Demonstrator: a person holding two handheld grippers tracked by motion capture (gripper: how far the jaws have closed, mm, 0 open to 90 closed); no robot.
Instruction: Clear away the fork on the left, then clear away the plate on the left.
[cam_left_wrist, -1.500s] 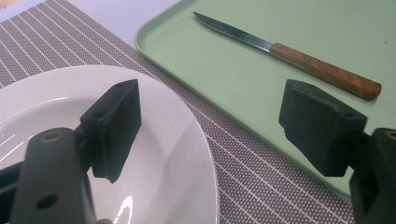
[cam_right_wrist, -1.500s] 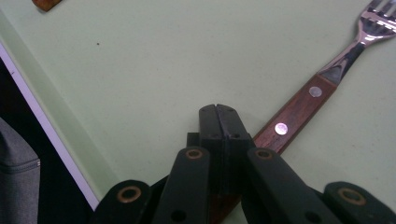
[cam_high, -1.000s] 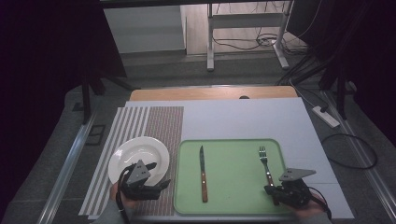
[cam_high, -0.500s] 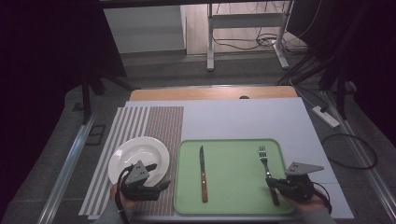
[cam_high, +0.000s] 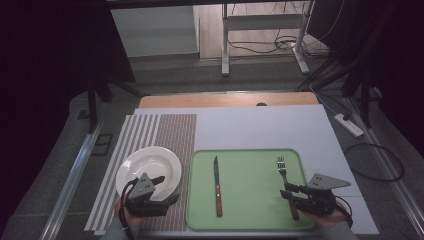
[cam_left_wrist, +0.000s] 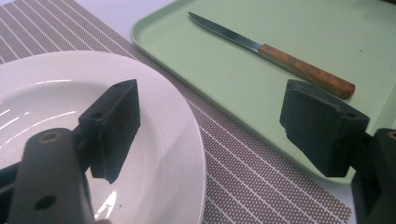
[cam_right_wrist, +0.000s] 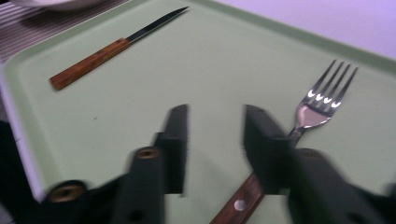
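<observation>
On the green tray (cam_high: 250, 170), knife (cam_high: 217, 184), fork (cam_high: 286, 181), right gripper (cam_right_wrist: 215, 140) fingers just parting, left gripper (cam_left_wrist: 210, 130) released over white plate (cam_high: 150, 165).

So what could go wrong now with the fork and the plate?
The right gripper has just been opening, and the fork lies under one jaw, not between them, so closing again might miss it or push it across the green tray. The left gripper is open astride the white plate's rim; a clumsy squeeze could tip or slide the plate on the striped mat.
</observation>
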